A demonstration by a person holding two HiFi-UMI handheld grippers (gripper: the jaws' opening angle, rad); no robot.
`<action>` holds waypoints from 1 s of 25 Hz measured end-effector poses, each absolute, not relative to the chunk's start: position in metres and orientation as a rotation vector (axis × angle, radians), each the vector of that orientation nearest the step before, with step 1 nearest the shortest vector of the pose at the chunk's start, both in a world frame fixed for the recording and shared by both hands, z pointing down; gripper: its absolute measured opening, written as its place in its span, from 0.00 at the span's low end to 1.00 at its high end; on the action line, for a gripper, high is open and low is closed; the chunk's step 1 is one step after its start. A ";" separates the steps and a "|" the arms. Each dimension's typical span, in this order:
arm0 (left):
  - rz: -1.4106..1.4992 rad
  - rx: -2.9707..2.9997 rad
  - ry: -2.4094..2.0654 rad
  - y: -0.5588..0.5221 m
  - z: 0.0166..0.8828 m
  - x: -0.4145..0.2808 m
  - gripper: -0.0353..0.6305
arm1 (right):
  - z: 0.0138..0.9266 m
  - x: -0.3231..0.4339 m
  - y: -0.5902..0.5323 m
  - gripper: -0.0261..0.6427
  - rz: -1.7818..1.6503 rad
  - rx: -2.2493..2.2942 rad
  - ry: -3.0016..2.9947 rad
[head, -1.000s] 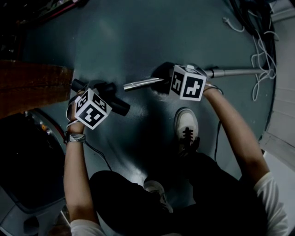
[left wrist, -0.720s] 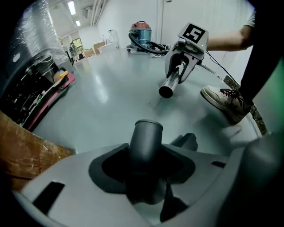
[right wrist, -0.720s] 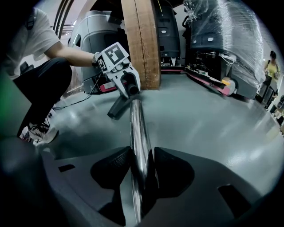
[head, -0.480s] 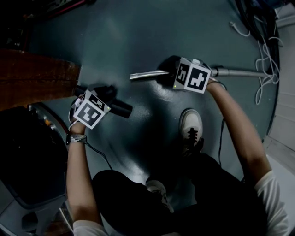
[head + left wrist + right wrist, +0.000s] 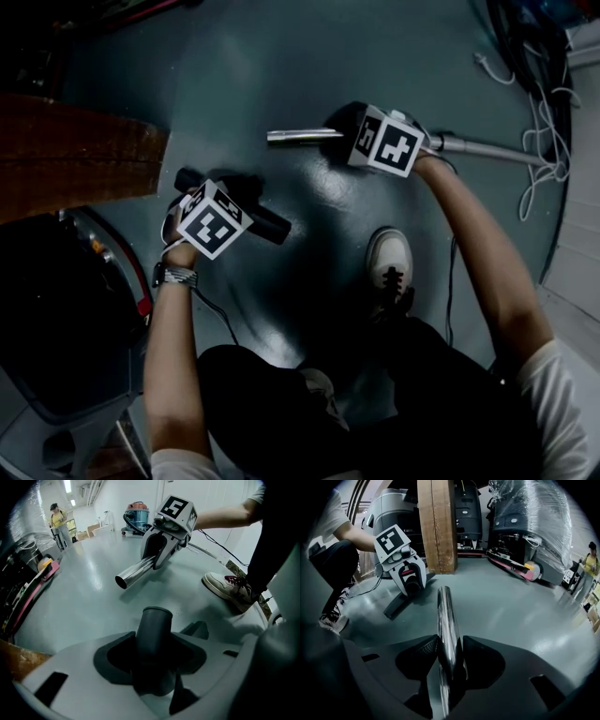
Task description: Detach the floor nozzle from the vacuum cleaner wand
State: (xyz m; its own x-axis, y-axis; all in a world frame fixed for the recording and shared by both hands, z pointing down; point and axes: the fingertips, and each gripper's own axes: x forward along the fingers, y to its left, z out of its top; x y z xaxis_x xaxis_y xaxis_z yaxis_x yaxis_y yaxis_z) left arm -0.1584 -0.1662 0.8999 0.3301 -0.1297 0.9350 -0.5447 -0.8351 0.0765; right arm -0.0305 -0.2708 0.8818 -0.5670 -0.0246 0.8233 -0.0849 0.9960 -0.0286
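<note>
**Head view:** A person crouches over a grey-green floor (image 5: 281, 56) with a tool in each hand. The left hand-held gripper (image 5: 221, 199) pinches the black floor nozzle (image 5: 267, 225) toward the floor's left side, near a wooden beam (image 5: 75, 159). The right hand-held gripper (image 5: 339, 129) is clamped on the metal wand (image 5: 291, 137). The wand's open end points left and stands clear of the nozzle, with bare floor between them. The rest of the tube runs off toward the floor's right edge, where white cables (image 5: 539, 131) lie. A white shoe (image 5: 389, 262) is planted on the floor between the two arms.

**Left gripper view:** The left hand-held gripper (image 5: 159, 637) has its jaws closed round the dark grey neck of the floor nozzle (image 5: 154, 616), which stands up between them. Beyond it, the right hand-held gripper (image 5: 157, 557) holds the wand (image 5: 133, 572) with its hollow mouth facing the camera. A canister vacuum (image 5: 137, 513) sits at the far end of the floor.

**Right gripper view:** The right hand-held gripper (image 5: 449, 641) presses both jaws against the shiny wand (image 5: 445, 606). Ahead, near a wooden post (image 5: 436, 522), the left hand-held gripper (image 5: 410, 578) grips the floor nozzle (image 5: 396, 605), separate from the tube.
</note>
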 end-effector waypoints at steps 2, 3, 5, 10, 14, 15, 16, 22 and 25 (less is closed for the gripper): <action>1.494 2.209 -0.592 -0.165 0.904 -0.158 0.35 | 0.887 -0.030 -0.274 0.30 0.084 0.076 -2.159; 1.485 2.198 -0.594 -0.164 0.906 -0.158 0.35 | 0.889 -0.028 -0.275 0.30 0.088 0.079 -2.150; 1.479 2.176 -0.606 -0.166 0.908 -0.160 0.35 | 0.890 -0.023 -0.281 0.26 0.120 0.095 -2.142; 1.483 2.167 -0.599 -0.168 0.915 -0.159 0.35 | 0.892 -0.017 -0.285 0.26 0.211 0.117 -2.170; 1.475 2.159 -0.606 -0.171 0.921 -0.158 0.35 | 0.891 -0.019 -0.284 0.26 0.212 0.123 -2.176; 1.476 2.156 -0.606 -0.172 0.921 -0.157 0.35 | 0.891 -0.019 -0.284 0.26 0.212 0.125 -2.176; 1.484 2.152 -0.607 -0.172 0.921 -0.157 0.35 | 0.892 -0.018 -0.283 0.26 0.211 0.127 -2.176; 1.470 2.184 -0.626 -0.175 0.928 -0.155 0.36 | 0.896 -0.013 -0.282 0.26 0.219 0.154 -2.179; 1.455 2.188 -0.624 -0.174 0.927 -0.155 0.37 | 0.895 -0.012 -0.282 0.26 0.220 0.157 -2.178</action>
State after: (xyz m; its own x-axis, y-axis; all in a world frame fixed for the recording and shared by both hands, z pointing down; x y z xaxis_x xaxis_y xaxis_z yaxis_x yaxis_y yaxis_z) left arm -0.1555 -0.1738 0.9271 0.3458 -0.1263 0.9297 -0.5865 -0.8025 0.1091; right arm -0.0124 -0.2823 0.8953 -0.5763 -0.0313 0.8166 -0.1936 0.9760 -0.0992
